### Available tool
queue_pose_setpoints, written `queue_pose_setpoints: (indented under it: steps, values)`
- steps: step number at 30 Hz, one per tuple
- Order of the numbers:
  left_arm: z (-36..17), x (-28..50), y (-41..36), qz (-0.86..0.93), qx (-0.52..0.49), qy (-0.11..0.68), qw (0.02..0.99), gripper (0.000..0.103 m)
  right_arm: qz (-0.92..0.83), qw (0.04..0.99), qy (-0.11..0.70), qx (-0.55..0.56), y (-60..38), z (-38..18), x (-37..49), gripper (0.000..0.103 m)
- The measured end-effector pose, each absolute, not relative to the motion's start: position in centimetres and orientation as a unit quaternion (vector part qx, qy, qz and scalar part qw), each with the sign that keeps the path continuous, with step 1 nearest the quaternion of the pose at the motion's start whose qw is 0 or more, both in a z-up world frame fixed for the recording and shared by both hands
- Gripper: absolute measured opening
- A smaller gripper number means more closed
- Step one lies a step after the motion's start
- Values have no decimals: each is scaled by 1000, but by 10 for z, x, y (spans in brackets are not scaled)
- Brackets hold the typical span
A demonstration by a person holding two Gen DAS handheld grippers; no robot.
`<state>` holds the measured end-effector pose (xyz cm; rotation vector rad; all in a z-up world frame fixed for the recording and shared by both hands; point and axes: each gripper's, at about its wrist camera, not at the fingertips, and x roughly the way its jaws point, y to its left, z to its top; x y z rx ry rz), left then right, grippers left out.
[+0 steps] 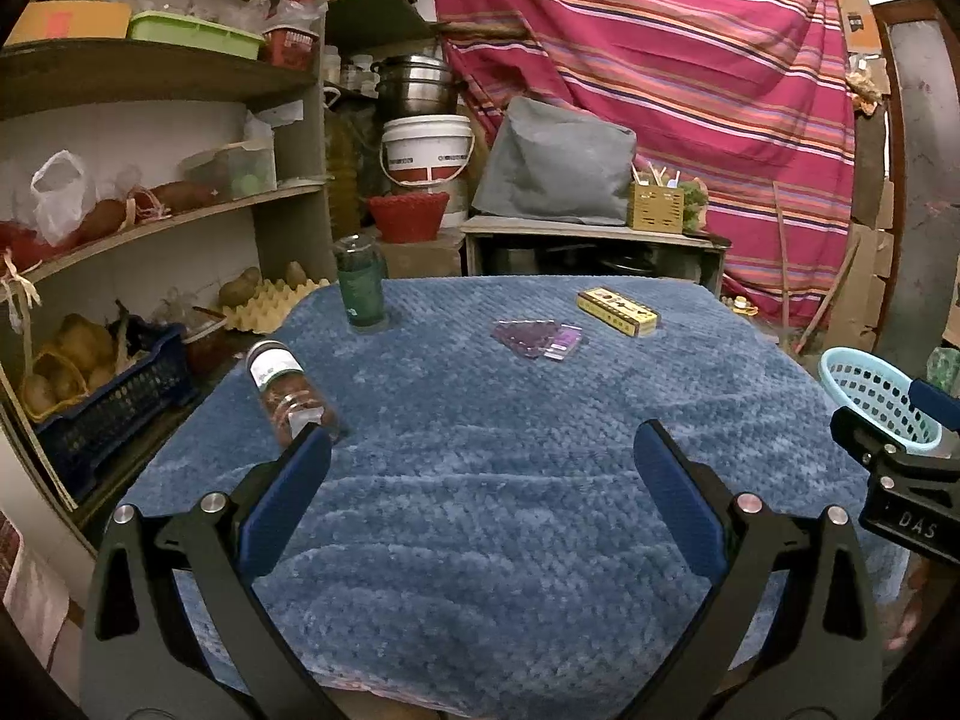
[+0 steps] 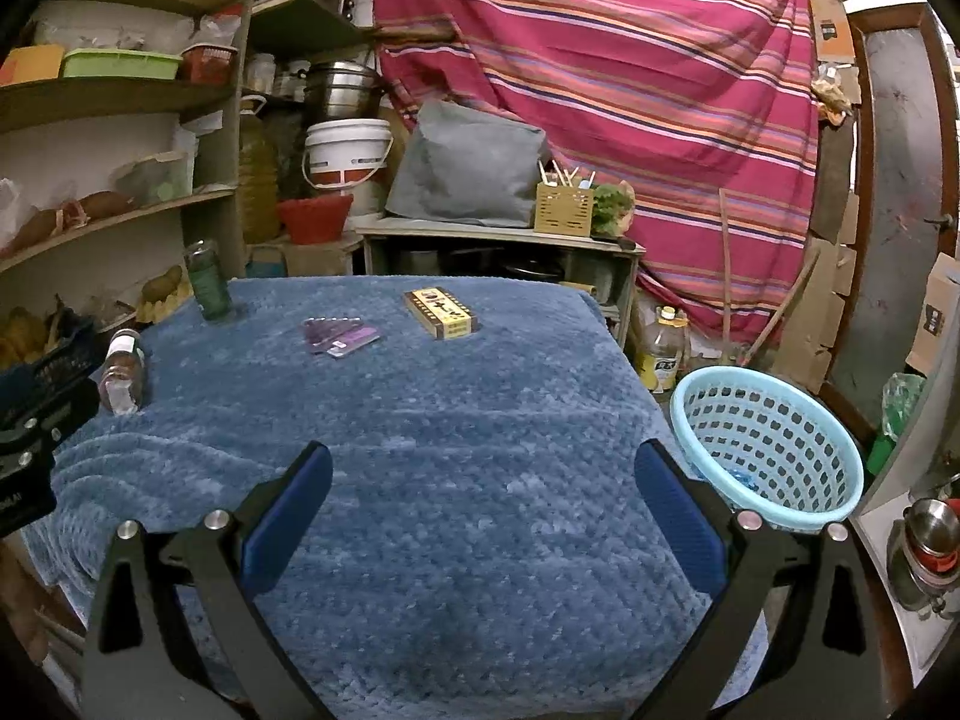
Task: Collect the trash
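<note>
On the blue-blanket table point(image 1: 480, 510) point(image 2: 420, 480) lie a purple wrapper point(image 1: 538, 338) point(image 2: 340, 333), a yellow box point(image 1: 617, 312) point(image 2: 441, 312), a clear bottle on its side point(image 1: 291, 393) point(image 2: 123, 375) and an upright green bottle point(image 1: 359, 282) point(image 2: 207, 280). A light blue basket point(image 2: 768, 450) point(image 1: 870, 396) stands off the table's right edge. My left gripper point(image 1: 483, 444) is open and empty over the near table, its left finger close to the lying bottle. My right gripper point(image 2: 483, 462) is open and empty, beside the basket.
Shelves point(image 1: 150, 78) with boxes, bags and potatoes stand at left. A white bucket point(image 1: 427, 147), a grey cushion point(image 1: 558, 162) on a low stand and a striped cloth point(image 1: 660, 60) are behind the table. An oil bottle point(image 2: 660, 354) is on the floor.
</note>
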<state>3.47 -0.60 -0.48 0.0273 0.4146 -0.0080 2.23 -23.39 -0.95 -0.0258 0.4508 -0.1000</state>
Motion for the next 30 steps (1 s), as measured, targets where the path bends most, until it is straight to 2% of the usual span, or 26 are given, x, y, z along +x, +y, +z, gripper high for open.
queue_pose_setpoints:
  steps: [30]
  values:
    - [-6,36,7,13,15,200,980,98,-40,973,226,-20,-223,-8,25,98]
